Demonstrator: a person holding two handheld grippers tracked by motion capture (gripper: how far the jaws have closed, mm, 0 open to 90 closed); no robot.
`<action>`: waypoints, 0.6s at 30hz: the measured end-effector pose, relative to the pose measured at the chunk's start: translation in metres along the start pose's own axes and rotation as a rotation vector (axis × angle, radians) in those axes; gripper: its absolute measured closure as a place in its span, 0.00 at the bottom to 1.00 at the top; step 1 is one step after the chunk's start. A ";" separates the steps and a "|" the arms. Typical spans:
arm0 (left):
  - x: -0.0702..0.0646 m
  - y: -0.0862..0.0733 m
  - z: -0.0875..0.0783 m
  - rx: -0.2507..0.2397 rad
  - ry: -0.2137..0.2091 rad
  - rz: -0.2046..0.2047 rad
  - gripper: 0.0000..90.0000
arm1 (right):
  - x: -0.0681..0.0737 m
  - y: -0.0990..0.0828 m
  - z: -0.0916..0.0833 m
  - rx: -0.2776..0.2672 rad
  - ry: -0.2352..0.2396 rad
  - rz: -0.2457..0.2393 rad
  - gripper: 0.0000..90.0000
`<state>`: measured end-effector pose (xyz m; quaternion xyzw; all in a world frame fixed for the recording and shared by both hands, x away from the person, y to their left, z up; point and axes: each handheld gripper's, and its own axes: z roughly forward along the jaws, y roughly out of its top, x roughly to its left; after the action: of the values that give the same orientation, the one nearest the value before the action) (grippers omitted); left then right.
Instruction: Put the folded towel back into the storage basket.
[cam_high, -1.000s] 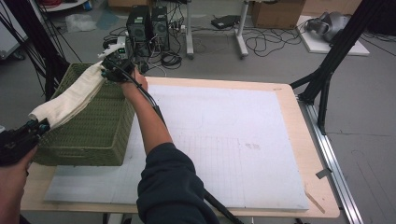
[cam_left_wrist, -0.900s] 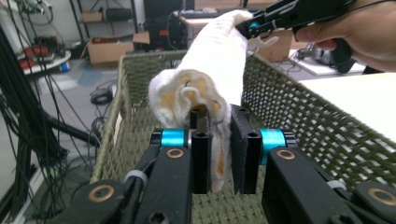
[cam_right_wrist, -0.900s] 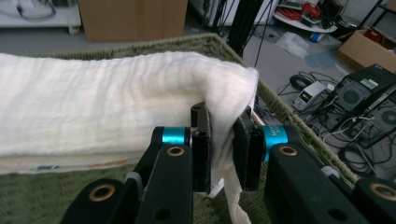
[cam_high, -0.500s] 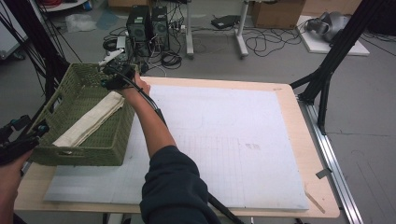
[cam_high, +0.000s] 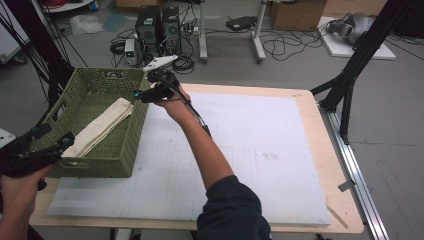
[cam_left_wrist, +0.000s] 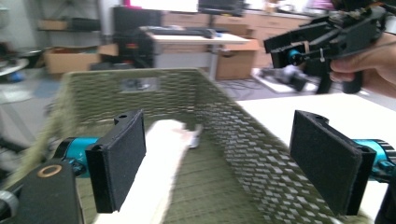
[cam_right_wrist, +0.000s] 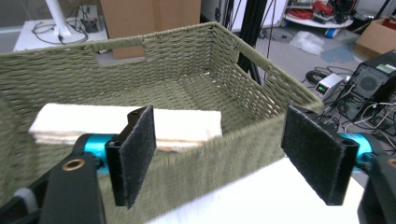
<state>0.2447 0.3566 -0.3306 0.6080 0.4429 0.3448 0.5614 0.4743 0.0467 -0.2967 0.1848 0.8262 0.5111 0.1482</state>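
folded cream cloth (cam_high: 100, 127) lying loose inside the green woven basket (cam_high: 127, 150) at the desk's (cam_high: 280, 175) left edge, left tool (cam_high: 47, 145) just spread (nothing between its pads), right tool (cam_high: 145, 92) likewise just opened, empty, beside the basket's far corner

- No text, label, brand, number or sign can be read in any of the views.
- The small grey box with a lit display (cam_right_wrist: 329, 84) on the floor behind the green woven basket (cam_right_wrist: 243, 140) shows a faint readout, too small and blurred to make out.
- The brown cardboard boxes (cam_left_wrist: 70, 58) in the background carry no legible print.
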 end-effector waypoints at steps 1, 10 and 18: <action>-0.004 0.000 0.003 0.005 -0.006 0.002 0.22 | -0.001 -0.003 -0.006 -0.009 -0.002 0.004 0.27; -0.033 0.002 0.026 0.012 -0.083 0.007 0.22 | -0.009 -0.051 -0.091 -0.023 -0.075 0.042 0.18; -0.071 0.000 0.053 0.020 -0.180 0.023 0.22 | -0.013 -0.101 -0.166 -0.013 -0.177 0.082 0.13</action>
<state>0.2671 0.2711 -0.3321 0.6470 0.3873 0.2908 0.5889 0.3985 -0.1322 -0.3148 0.2620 0.7982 0.5039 0.2008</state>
